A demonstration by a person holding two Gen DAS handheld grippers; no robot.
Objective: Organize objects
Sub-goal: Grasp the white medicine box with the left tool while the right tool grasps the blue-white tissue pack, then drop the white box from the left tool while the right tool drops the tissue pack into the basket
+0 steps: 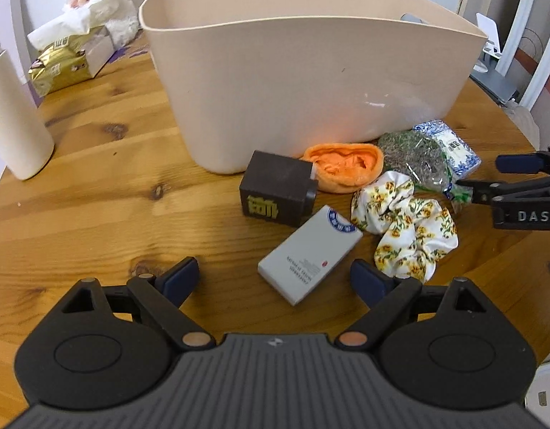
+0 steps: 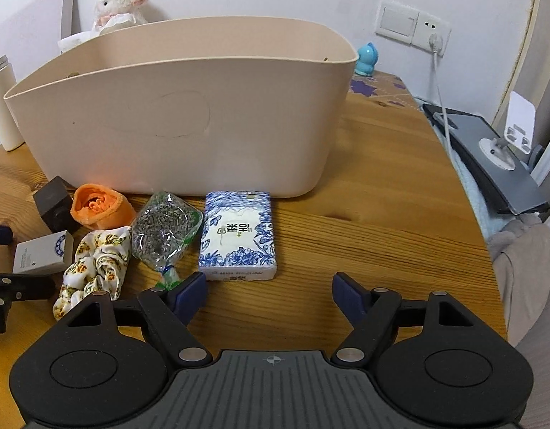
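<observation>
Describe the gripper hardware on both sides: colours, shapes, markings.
Both match. Left gripper and right gripper: black linkage arms, dark-blue finger pads, round black side housings, ribbed grey centre body with a small crosshair mark. Left pivots look copper, right silver. The left view shows white "DAS" lettering on the right gripper. No cables or sleeves visible.

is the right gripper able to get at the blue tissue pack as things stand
Probably yes: the right gripper is open and empty, and the blue tissue pack lies flat just ahead, nothing between them; only the herb bag crowds its left.

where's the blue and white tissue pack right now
The tissue pack lies flat on the wooden table in front of the beige bin, right of the clear bag of dried herbs, just ahead of the right gripper.
</observation>
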